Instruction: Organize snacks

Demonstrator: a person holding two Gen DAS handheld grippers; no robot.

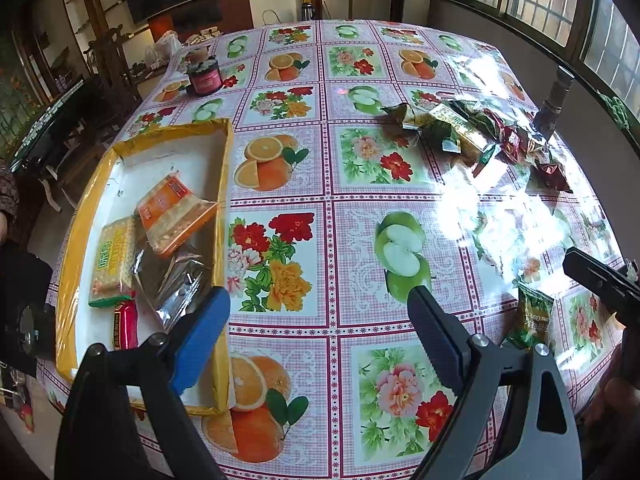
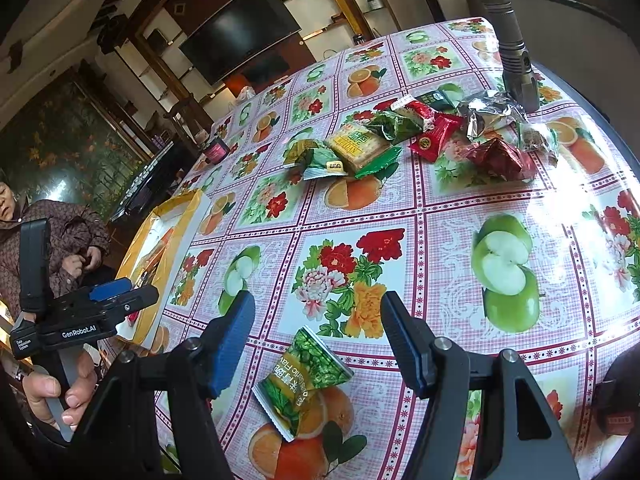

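The right gripper (image 2: 316,340) has its jaws wide apart over a green snack packet (image 2: 302,380) that lies flat on the desk (image 2: 440,248), touching neither finger. The left gripper (image 1: 320,320) also has wide, empty jaws, beside the yellow-rimmed tray (image 1: 224,184) which holds several packets. More snacks lie in a pile (image 2: 420,136) at the far side of the desk.

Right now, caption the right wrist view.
Open right gripper poised over green snack packet on floral tablecloth.
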